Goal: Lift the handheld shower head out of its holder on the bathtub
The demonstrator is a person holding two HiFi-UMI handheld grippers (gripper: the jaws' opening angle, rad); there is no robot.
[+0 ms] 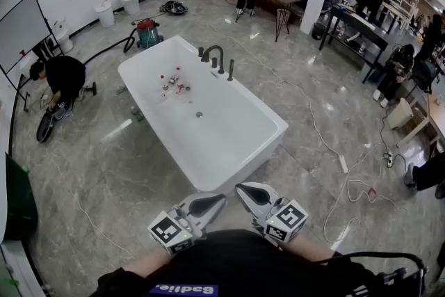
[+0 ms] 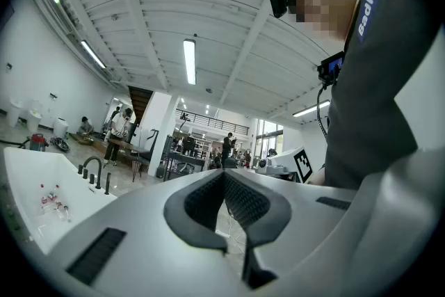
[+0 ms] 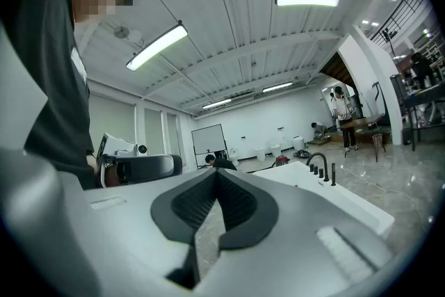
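Both grippers are held close to the person's chest at the near end of the bathtub (image 1: 272,123), well apart from anything to grasp. The left gripper (image 1: 220,199) has its fingers pressed together with nothing between them, and so does the right gripper (image 1: 240,188).

The handheld shower head (image 1: 230,69) stands upright as a slim dark stick in its holder on the tub's right-hand rim, toward the far end. It is just beside the arched spout (image 1: 212,52) and the short tap handles. The task looks not yet begun.

Several things could go wrong from here. The shower head is thin and probably slick, so a grip taken off-centre may let it twist or slide out as it rises. The taps crowd it closely, and fingers opened wide on the approach could knock a handle. Its hose is not visible, so a quick pull might snag. A white cable (image 1: 314,123) lies across the floor along the tub's right side, and walking round that way risks a trip. Small red-and-white items (image 1: 172,82) lie inside the tub, where a dropped head would land.
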